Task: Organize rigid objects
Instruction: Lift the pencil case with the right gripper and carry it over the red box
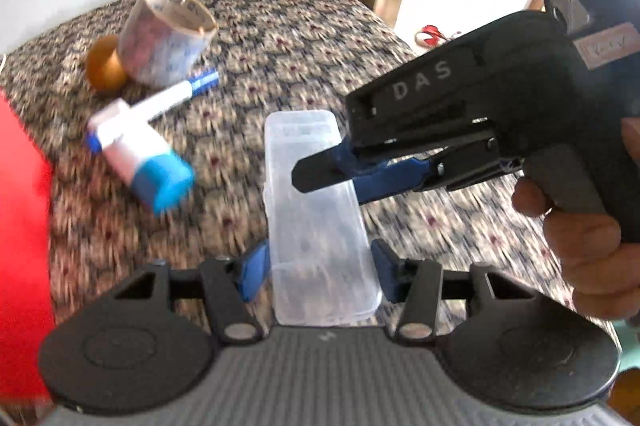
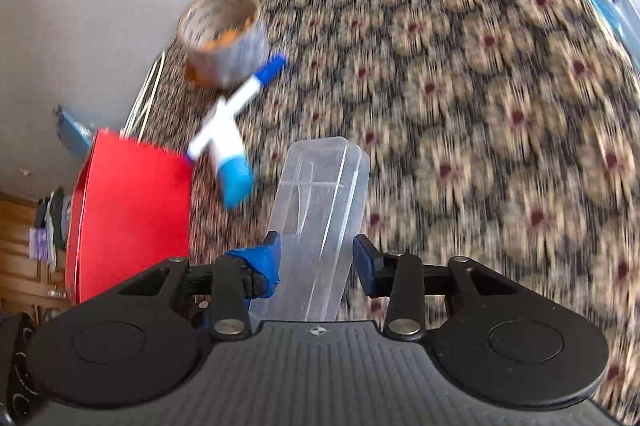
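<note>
Patterned cloth (image 1: pixel 280 38) covers the table; beside it stands a red bag (image 2: pixel 128 214). Both the left gripper (image 1: pixel 318 272) and right gripper (image 2: pixel 316 260) clamp one clear plastic case (image 1: pixel 316 210), held above the cloth. Keeping both level should avoid twisting it.

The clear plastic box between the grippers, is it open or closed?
Closed, as far as visible: the clear plastic box appears as one sealed shape with no lid raised. Whether it holds anything, I cannot tell.
</note>
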Motion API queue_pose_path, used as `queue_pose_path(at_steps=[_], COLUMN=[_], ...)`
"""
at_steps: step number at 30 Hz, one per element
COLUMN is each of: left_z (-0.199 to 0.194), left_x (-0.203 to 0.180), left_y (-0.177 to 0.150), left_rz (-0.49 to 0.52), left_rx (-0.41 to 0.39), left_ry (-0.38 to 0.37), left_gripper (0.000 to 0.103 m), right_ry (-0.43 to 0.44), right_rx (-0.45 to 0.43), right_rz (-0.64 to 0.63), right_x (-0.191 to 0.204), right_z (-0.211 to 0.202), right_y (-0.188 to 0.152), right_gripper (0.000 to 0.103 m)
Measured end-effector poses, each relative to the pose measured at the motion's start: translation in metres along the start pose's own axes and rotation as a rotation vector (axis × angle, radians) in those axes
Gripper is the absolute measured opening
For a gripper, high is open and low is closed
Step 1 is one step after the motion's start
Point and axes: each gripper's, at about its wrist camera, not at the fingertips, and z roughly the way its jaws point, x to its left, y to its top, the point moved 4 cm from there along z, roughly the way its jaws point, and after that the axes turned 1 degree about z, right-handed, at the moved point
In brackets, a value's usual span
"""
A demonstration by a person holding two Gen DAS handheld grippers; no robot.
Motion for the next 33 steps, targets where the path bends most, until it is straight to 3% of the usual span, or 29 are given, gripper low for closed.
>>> queue_pose_path(at_steps=[5, 8, 10, 15, 20, 26, 33], left_z=[-0.018, -0.017, -0.016, -0.01, -0.019, -0.064, -0.123], left_x=[-0.019, -0.023, -0.027, -0.028, -0.022, -0.016, 0.019], left_y=[-0.037, -0.048, -0.049, -0.047, -0.044, -0.023, 0.01], left_rz=[0.051, 0.033, 0.032, 0.018, -0.032, -0.056, -0.065], left_rx=[0.023, 0.039, 0.022, 0.011, 0.01, -0.091, -0.256], left_ry=[0.013, -0.006, 0.024, 0.104, 0.119, 0.176, 0.272], left_gripper=[0.052, 0.068, 0.068, 0.05, 0.048, 0.048, 0.048], right_ry=[-0.021, -0.038, -0.041, -0.037, 0.035, 0.142, 0.243], right_rx=[0.017, 0.012, 0.003, -0.01, -0.011, -0.069, -0.172], right_rz=[-0.045, -0.113, -0.137, -0.151, -0.163, -0.256, -0.413], right_x=[0.005, 0.013, 0.015, 0.016, 0.026, 0.07, 0.154], right_z=[-0.006, -0.007, -0.009, -0.007, -0.016, -0.038, -0.05], right_y=[-0.039, -0.05, -0.052, -0.053, -0.056, -0.049, -0.038], right_gripper=[0.023, 0.025, 0.028, 0.025, 0.023, 0.023, 0.023])
